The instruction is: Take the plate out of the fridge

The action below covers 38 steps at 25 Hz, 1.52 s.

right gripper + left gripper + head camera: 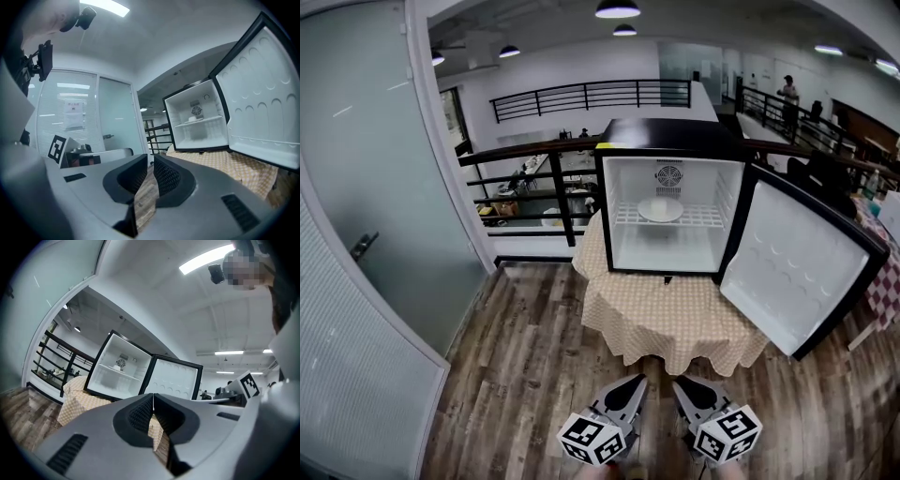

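Two closed, empty tongs, left gripper [630,386] and right gripper [686,388]; one plate [660,209] inside one open fridge [667,137].

All three views toward distant fridge [623,225]

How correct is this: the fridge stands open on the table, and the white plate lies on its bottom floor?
One point is wrong: the plate lies on the wire shelf, not the bottom floor; the head view shows it. The fridge does stand open on the table.
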Available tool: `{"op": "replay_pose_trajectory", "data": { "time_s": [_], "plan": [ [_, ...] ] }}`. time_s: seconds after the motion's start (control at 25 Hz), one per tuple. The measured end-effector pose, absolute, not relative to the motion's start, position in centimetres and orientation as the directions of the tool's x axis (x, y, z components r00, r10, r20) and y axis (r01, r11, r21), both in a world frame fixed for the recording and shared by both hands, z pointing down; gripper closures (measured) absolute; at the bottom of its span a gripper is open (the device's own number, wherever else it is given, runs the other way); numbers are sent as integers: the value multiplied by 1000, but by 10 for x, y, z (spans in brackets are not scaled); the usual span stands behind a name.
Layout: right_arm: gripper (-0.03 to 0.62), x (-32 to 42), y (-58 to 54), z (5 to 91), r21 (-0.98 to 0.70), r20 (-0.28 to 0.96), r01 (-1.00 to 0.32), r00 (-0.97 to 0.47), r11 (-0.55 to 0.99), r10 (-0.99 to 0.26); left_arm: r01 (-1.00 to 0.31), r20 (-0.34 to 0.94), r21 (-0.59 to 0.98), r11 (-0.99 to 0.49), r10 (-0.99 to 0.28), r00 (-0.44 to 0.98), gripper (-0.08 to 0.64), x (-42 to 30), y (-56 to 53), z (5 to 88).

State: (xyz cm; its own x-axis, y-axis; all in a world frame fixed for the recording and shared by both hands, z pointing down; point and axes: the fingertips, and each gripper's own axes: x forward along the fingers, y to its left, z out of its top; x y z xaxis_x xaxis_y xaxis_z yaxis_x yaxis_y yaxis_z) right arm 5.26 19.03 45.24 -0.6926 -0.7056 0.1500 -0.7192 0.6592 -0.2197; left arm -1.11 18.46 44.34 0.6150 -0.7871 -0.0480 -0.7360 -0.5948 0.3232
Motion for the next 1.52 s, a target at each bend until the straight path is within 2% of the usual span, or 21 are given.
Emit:
{"op": "replay_pose_trajectory", "data": {
  "time_s": [0.24, 0.56, 1.52],
  "plan": [
    [534, 35, 168, 454, -212, 139, -719, -692, 662, -708, -757, -38, 297, -583, -799, 600, 549, -25, 165, 447],
    [532, 25, 151, 454, -122, 144, -721, -693, 683, -706, -780, -31, 219, -586, -804, 594, 549, -20, 147, 447],
    [534, 21, 3, 466, -213, 142, -713, -700, 669, -700, -754, 16, 201, -626, -767, 641, 549, 1, 5, 455]
  ]
}}
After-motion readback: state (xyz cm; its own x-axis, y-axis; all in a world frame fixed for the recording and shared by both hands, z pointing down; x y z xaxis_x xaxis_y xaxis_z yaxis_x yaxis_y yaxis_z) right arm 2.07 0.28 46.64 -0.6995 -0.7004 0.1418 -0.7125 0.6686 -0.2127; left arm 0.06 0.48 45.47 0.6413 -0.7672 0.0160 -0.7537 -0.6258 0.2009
